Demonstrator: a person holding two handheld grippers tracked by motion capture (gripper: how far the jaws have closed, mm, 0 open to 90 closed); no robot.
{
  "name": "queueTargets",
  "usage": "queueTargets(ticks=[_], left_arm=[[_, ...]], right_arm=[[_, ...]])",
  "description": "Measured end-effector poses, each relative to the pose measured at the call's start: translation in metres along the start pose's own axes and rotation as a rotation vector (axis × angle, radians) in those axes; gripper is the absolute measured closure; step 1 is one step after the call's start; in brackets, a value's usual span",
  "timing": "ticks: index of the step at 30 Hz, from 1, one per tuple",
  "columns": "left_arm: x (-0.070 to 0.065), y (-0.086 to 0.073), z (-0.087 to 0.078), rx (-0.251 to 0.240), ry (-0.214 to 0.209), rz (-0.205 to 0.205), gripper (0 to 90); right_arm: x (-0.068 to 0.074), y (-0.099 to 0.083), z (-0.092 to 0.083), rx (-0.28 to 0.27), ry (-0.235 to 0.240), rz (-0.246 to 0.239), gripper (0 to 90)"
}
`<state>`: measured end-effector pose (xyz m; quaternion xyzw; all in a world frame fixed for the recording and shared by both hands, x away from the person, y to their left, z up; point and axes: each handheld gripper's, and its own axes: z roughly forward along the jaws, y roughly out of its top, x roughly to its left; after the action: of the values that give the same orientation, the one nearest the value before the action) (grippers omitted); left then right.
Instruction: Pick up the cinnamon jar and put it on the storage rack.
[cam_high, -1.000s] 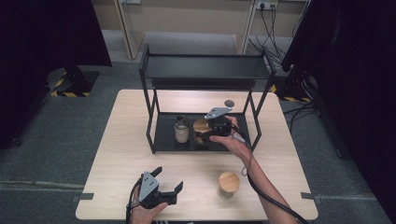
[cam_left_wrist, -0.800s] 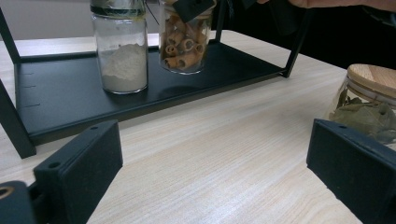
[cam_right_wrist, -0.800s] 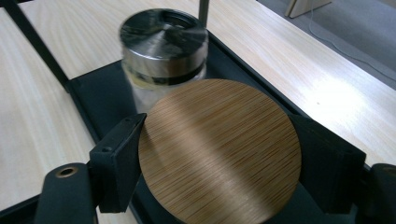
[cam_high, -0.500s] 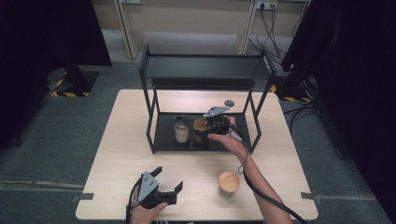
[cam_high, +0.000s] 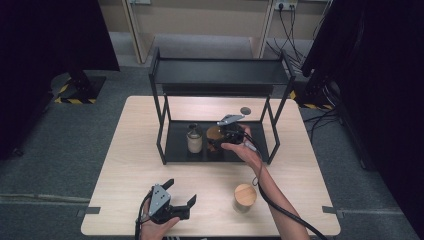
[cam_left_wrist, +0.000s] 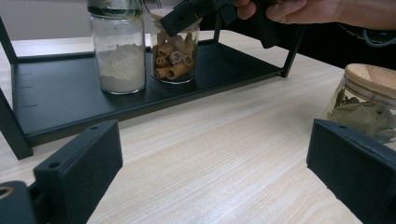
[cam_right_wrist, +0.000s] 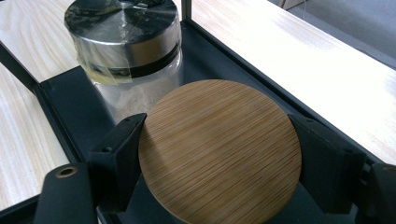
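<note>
On the lower shelf of the black rack (cam_high: 176, 145) stands a glass jar of cinnamon sticks (cam_left_wrist: 176, 58) with a round bamboo lid (cam_right_wrist: 219, 149). My right gripper (cam_right_wrist: 218, 156) is shut on that lid, one jaw pressing each side, and it reaches in under the top shelf (cam_high: 222, 135). Just left of the cinnamon jar stands a jar of white powder (cam_high: 194, 138) with a taped metal lid (cam_right_wrist: 121, 32). My left gripper (cam_high: 181, 191) rests open on the table near the front edge, nothing between its jaws (cam_left_wrist: 210, 172).
A bamboo-lidded jar of bay leaves (cam_high: 244, 197) stands on the table at the front right, close to my left gripper's right jaw (cam_left_wrist: 364, 100). The rack's top shelf (cam_high: 220, 75) and posts hem in the lower shelf. A small dark disc (cam_high: 245, 110) lies behind the rack.
My right hand has edged slightly left on the lower shelf, still gripping the bamboo lid. The left gripper has stayed put.
</note>
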<state>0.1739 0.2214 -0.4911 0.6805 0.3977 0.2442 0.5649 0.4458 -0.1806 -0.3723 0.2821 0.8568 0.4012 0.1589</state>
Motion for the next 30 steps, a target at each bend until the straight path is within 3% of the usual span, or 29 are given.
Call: queueTargets(ticks=[8,12,17,30], left_arm=[[0.0,0.0,0.0,0.0,-0.001,0.002,2.7],[0.0,0.0,-0.001,-0.005,-0.002,0.0,2.7],[0.001,0.0,-0.001,-0.005,-0.001,0.0,2.7],[0.0,0.0,-0.001,-0.003,0.003,-0.003,2.7]], right_arm=[[-0.002,-0.002,0.001,-0.004,0.002,0.009,22.8],[-0.002,-0.003,-0.008,-0.034,-0.002,0.028,11.9],[0.0,-0.003,-0.018,-0.049,-0.008,0.025,5.6],[0.003,-0.023,-0.046,-0.137,0.028,0.048,4.5]])
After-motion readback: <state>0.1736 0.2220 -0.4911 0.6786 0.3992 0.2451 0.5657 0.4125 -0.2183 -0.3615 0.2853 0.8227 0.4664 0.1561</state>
